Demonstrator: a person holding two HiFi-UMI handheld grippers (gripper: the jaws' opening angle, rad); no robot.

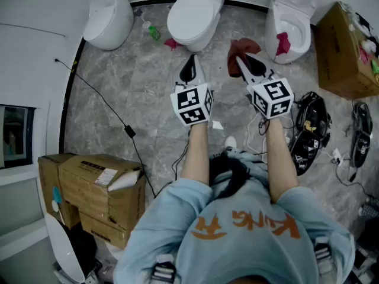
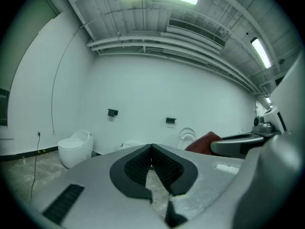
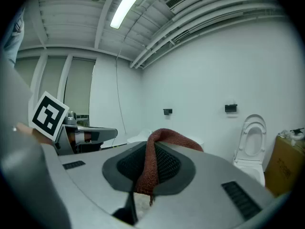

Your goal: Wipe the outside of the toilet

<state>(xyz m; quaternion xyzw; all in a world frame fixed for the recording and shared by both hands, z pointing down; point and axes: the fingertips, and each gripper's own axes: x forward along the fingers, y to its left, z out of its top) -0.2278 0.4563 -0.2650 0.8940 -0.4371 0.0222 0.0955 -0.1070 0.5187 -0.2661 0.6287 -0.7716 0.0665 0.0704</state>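
Three white toilets stand along the far wall: a round one (image 1: 109, 16), a middle one (image 1: 192, 13) with its lid down, and a right one (image 1: 293, 19) with its lid up. My left gripper (image 1: 188, 70) is shut and holds nothing, its tips (image 2: 151, 149) meeting in the air short of the middle toilet (image 2: 126, 147). My right gripper (image 1: 249, 64) is shut on a dark red cloth (image 1: 241, 49). The cloth (image 3: 164, 136) drapes over the gripper's tips (image 3: 152, 147) and hangs between the pads. Both grippers are level, side by side, above the marble floor.
A green bottle (image 1: 153, 31) and a red rag (image 1: 172, 43) lie beside the middle toilet. Another red rag (image 1: 283, 43) hangs in the right toilet's bowl. Cardboard boxes stand at the left (image 1: 95, 191) and right (image 1: 343, 52). Cables and black gear (image 1: 311, 132) lie to the right.
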